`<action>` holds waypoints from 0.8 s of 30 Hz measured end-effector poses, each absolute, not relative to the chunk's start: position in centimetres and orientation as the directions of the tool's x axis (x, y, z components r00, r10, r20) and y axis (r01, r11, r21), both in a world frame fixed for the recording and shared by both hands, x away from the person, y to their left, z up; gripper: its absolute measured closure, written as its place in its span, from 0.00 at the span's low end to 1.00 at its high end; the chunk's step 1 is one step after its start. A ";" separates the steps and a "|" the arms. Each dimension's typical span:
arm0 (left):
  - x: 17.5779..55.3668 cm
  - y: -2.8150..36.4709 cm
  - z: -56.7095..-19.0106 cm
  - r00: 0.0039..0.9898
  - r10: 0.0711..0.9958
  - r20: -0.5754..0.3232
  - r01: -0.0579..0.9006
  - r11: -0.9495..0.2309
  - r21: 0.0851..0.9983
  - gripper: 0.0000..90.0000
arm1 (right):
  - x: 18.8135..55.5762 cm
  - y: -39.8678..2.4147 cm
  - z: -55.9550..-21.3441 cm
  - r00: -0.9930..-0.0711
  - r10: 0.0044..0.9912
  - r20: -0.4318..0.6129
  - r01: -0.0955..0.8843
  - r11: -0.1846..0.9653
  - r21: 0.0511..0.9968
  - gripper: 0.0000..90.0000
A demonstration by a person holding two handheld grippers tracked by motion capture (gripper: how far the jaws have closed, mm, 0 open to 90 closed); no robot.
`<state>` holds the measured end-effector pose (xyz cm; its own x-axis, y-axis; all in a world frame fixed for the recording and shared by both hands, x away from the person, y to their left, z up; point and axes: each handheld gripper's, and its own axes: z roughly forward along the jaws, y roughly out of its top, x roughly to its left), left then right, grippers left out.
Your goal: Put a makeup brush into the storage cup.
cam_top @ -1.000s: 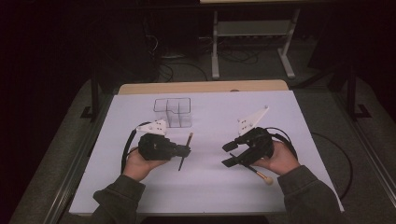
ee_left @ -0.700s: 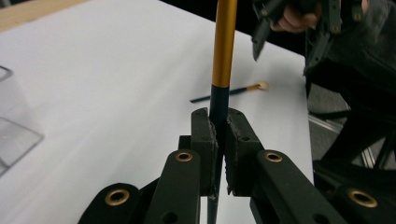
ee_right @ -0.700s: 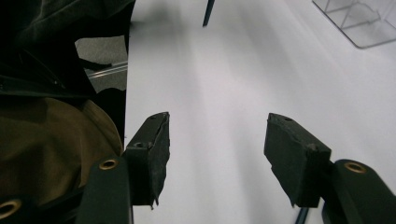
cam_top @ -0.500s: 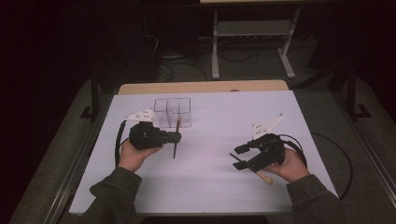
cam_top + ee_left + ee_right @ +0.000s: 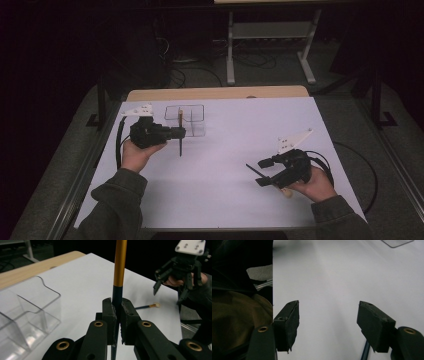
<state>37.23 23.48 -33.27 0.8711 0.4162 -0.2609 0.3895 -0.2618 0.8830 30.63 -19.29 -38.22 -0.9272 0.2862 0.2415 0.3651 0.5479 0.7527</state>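
Hands enter from the bottom of the high view. At left-centre of that frame, the left gripper is held level by a hand cupped under it, its jaws clamped on a paintbrush that stands upright (orange handle above the pads, dark part below), just in front of the clear plastic organizer. At lower right, the right gripper points toward the frame's left, palm under it; its jaws have just been opening and stand apart with nothing between them. A second brush lies on the white table near it.
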 end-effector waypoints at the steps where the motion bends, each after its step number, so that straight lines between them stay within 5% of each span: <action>1: 37.3 23.5 -33.1 0.869 0.422 -0.259 0.389 -0.259 0.884 0.93 | 30.5 -19.4 -38.3 -0.925 0.290 0.244 0.369 0.545 0.752 0.37; 24: 40.8 24.2 -32.0 0.856 0.444 -0.267 0.396 -0.229 0.889 0.93 | 29.7 -21.3 -40.0 -0.895 0.379 0.233 0.415 0.520 0.747 0.32</action>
